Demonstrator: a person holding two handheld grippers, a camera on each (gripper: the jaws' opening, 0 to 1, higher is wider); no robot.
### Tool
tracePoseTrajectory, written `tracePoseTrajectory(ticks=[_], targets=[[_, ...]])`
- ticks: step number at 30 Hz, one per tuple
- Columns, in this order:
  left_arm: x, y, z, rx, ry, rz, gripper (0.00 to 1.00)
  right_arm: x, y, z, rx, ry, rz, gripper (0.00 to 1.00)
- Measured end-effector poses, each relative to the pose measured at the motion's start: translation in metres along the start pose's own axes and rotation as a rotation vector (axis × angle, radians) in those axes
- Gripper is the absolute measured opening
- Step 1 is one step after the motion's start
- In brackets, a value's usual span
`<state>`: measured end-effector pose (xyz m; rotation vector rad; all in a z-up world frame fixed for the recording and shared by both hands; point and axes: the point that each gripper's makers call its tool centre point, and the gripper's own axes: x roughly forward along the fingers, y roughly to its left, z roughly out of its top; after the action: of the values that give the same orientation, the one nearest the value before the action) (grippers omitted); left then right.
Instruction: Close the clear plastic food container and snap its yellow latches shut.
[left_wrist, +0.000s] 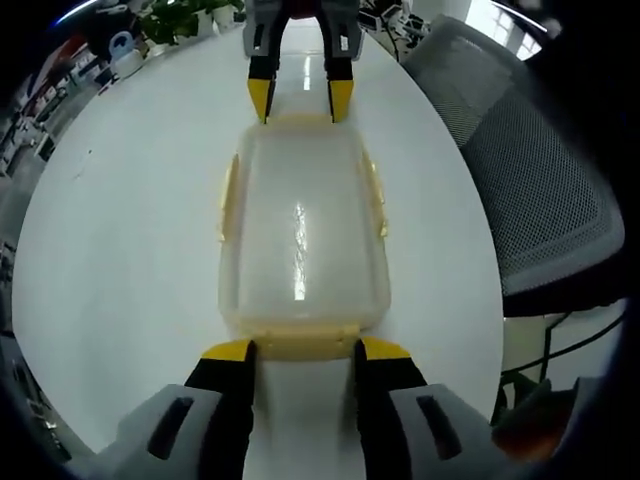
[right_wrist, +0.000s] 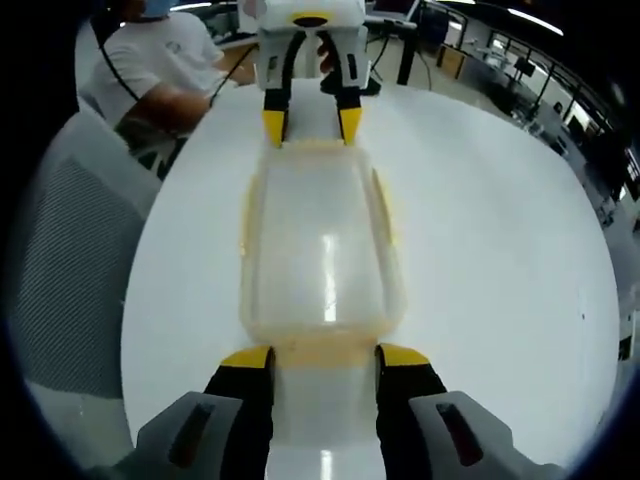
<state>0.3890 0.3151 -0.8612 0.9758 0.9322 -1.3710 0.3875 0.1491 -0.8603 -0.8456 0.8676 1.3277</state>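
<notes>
In the left gripper view, the left gripper (left_wrist: 301, 350) rises from 6 o'clock, its yellow-tipped jaws spread about as wide as the near end latch (left_wrist: 300, 343) of the container (left_wrist: 300, 235). The tips sit at either side of that latch, right at the container's near edge; whether they press on it cannot be told. The clear container lies lid-down-closed on the white surface (left_wrist: 130, 230), running from centre toward 12 o'clock, with yellow latches along its sides at 9 and 3 o'clock. At 12 o'clock the right gripper (left_wrist: 300, 100) faces in, its jaws open at the far end latch. A grey mesh chair (left_wrist: 520, 170) stands at 2 to 3 o'clock — off the surface's edge. Plants (left_wrist: 185, 18) show at 11 o'clock.

In the right gripper view, the right gripper (right_wrist: 326, 356) comes up from 6 o'clock, jaws open to roughly the width of the near end latch (right_wrist: 325, 350), tips just beside it. The container (right_wrist: 322, 240) stretches toward 12 o'clock on the surface (right_wrist: 500, 230), where the left gripper (right_wrist: 311, 125) meets its far end with jaws apart. A chair (right_wrist: 70, 260) is at 9 o'clock — a seated person (right_wrist: 165, 60) in white at 11 o'clock.
</notes>
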Motion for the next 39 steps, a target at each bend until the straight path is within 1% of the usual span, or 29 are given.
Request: tracePoseTrajectory(ticks=[5, 8, 10, 12, 16, 19, 20, 22, 25, 29, 30, 31, 32, 33, 34, 39], targets=[[0.0004, 0.0005, 0.0005, -0.017, 0.004, 0.005, 0.38, 0.0029, -0.0002, -0.0019, 0.018, 0.013, 0.014, 0.39], [0.0011, 0.0009, 0.0020, -0.020, 0.031, 0.006, 0.38, 0.0025, 0.0005, -0.0016, 0.012, 0.019, 0.015, 0.38], [0.0010, 0.0012, 0.0009, -0.027, 0.030, 0.005, 0.38, 0.0029, 0.0004, -0.0019, 0.010, 0.028, 0.016, 0.38], [0.0007, 0.0013, 0.0004, -0.030, 0.021, 0.005, 0.37, 0.0035, -0.0001, -0.0010, 0.017, 0.039, 0.013, 0.37], [0.0003, 0.0026, -0.0003, -0.055, -0.025, 0.008, 0.37, 0.0044, -0.0004, -0.0008, 0.026, 0.070, 0.010, 0.37], [0.0008, 0.0026, 0.0005, -0.054, -0.034, 0.007, 0.37, 0.0042, -0.0012, -0.0006, 0.025, 0.084, 0.015, 0.37], [0.0010, 0.0026, 0.0011, -0.055, -0.030, 0.007, 0.37, 0.0050, -0.0018, -0.0007, 0.024, 0.094, 0.018, 0.37], [0.0018, 0.0022, 0.0026, -0.058, -0.003, 0.011, 0.37, 0.0053, -0.0020, -0.0004, 0.027, 0.114, 0.022, 0.38], [0.0020, 0.0027, 0.0027, -0.053, 0.019, 0.006, 0.38, 0.0054, -0.0021, -0.0009, 0.016, 0.124, 0.025, 0.38], [0.0015, 0.0053, 0.0024, -0.054, 0.012, 0.005, 0.39, 0.0049, -0.0021, -0.0010, 0.018, 0.099, 0.022, 0.39], [0.0017, 0.0061, 0.0036, -0.063, 0.005, 0.010, 0.39, 0.0056, -0.0011, 0.0006, -0.008, 0.088, 0.032, 0.40], [0.0016, 0.0053, 0.0049, -0.046, 0.004, 0.006, 0.39, 0.0056, -0.0015, -0.0010, -0.016, 0.106, 0.031, 0.40], [0.0017, 0.0051, 0.0051, -0.040, 0.004, 0.003, 0.39, 0.0067, -0.0016, 0.0003, -0.013, 0.105, 0.033, 0.40], [0.0026, 0.0055, 0.0062, -0.016, 0.002, -0.004, 0.40, 0.0069, -0.0013, 0.0007, -0.018, 0.114, 0.034, 0.40], [0.0029, 0.0059, 0.0058, -0.027, 0.008, -0.003, 0.40, 0.0069, -0.0016, 0.0009, -0.017, 0.119, 0.033, 0.40], [0.0031, 0.0053, 0.0054, -0.026, 0.030, 0.001, 0.38, 0.0063, -0.0012, -0.0001, -0.003, 0.137, 0.025, 0.38]])
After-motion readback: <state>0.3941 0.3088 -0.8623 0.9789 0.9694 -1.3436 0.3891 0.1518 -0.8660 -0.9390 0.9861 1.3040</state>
